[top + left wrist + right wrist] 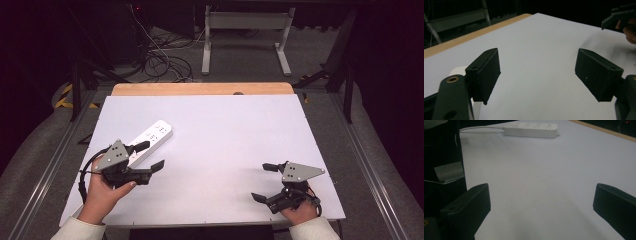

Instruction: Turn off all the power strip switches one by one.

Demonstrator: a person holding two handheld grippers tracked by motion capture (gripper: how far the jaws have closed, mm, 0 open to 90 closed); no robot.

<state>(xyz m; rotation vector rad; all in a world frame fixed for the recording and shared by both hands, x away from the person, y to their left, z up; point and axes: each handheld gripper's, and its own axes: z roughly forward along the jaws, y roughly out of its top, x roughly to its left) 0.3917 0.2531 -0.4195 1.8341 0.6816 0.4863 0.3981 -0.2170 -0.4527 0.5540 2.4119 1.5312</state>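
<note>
Since the strip is a rigid white plastic bar, it should handle as light and stiff, with smooth faces that could slip in a loose pinch; gripping across its narrow width near the middle looks safest, clear of the sockets on top. It lies flat on the surface at centre left of the high view, its long axis running diagonally from lower left to upper right, the cord leaving its lower-left end. The left claw hovers just beside it, spread wide with nothing between. The right claw, at lower right, also stands spread and empty.
</note>
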